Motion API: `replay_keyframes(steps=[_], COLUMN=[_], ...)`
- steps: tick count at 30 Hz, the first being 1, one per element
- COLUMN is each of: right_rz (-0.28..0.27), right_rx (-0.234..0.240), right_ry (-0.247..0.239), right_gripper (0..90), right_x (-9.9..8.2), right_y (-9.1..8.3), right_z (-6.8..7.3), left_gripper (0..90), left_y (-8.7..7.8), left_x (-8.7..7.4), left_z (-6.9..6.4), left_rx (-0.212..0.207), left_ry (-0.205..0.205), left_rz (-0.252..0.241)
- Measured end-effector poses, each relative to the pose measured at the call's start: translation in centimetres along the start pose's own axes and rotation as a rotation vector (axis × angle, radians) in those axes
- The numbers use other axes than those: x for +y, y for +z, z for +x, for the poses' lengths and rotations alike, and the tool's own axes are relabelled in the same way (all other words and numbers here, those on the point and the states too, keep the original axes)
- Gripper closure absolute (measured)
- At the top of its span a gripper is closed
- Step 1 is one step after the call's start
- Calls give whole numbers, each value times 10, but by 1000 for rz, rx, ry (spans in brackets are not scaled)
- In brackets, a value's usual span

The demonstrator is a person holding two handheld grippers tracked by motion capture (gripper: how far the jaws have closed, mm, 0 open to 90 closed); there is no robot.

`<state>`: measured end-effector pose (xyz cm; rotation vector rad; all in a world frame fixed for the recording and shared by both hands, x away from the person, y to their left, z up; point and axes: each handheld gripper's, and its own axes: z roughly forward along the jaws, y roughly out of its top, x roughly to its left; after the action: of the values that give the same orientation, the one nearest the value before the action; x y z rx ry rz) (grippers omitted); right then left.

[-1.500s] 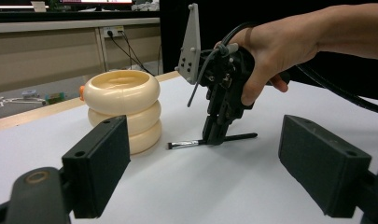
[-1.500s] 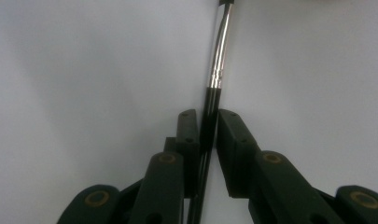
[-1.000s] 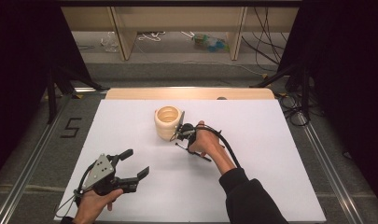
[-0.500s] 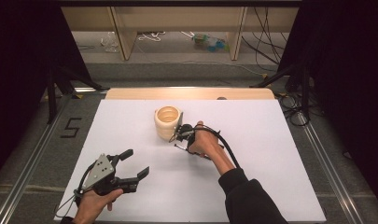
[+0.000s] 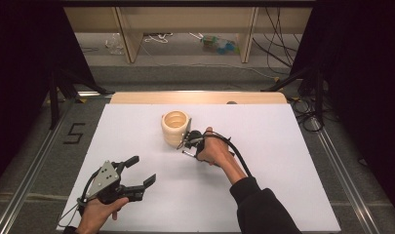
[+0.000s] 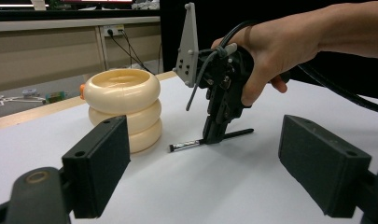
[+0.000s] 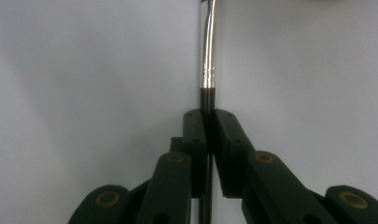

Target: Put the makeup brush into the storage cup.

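My right gripper point(image 6: 214, 137) is clamped on a thin black pen point(image 6: 210, 139) with a silver end, lying flat at frame centre, long axis running toward the cream ringed holder point(image 5: 176, 127) just beside it. My left gripper point(image 5: 139, 176), jaws apart, waits lower left. The pen's tip is probably cut off.

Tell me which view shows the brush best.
Left gripper view: the brush lies whole on the table beside the holder, pinched by the right gripper. Right gripper view gives a close-up of its shaft; high view shows little.

Slim black brush point(image 6: 210, 139) with silver ferrule, lying flat on white table, beside cream ringed holder point(image 6: 122, 108)
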<state>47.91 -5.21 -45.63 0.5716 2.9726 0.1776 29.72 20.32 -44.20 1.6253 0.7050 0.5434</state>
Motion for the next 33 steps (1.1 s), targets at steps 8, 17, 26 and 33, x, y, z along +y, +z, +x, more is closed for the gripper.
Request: replay_keyframes(steps=[8,17,26,33], right_rz=[-8,-31,-65,-140], right_rx=[-13,-12,0,13], right_ry=[-9,-6,-16,16], right_gripper=[840,841,840,841], right_x=[-1,-3,-10,-17], right_y=[0,-5,-15,-26], right_z=[2,0,2,9], left_gripper=[164,164,164,164], left_y=[0,0,0,1], left_x=[0,0,0,-1], left_z=[0,0,0,-1], left_rx=[-1,-1,-1,5], left_ry=[2,0,3,-15], left_rz=[2,2,3,4])
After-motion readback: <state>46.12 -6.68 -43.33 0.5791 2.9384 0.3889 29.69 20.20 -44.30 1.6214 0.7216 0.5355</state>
